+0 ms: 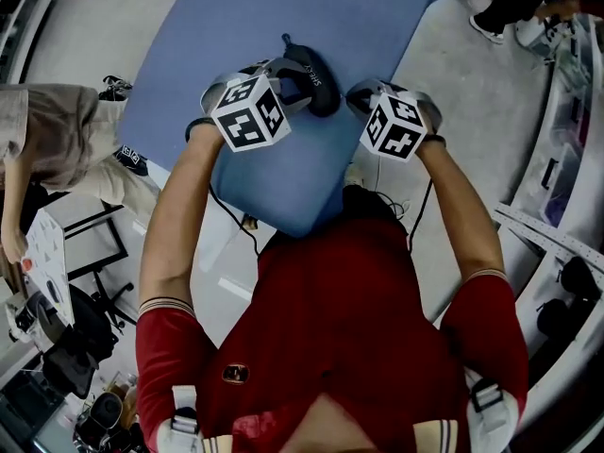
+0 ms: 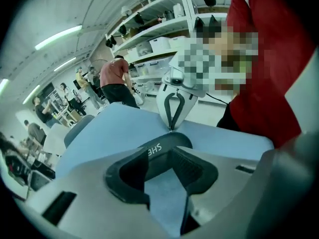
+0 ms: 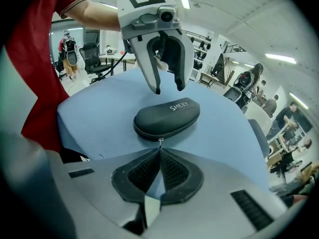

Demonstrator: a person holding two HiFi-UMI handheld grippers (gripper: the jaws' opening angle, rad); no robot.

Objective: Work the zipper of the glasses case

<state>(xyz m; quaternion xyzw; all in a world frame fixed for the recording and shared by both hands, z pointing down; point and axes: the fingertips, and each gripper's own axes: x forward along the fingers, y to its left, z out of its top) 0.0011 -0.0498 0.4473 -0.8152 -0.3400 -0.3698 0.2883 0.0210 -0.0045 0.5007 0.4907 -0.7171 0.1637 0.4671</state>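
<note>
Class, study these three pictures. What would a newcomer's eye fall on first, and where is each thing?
First, the black case lying in the middle of the blue table. Next, the two grippers facing each other across it. The right gripper has its jaws together, tips right at the case's zip pull, and the left gripper hangs open above the opposite side.
</note>
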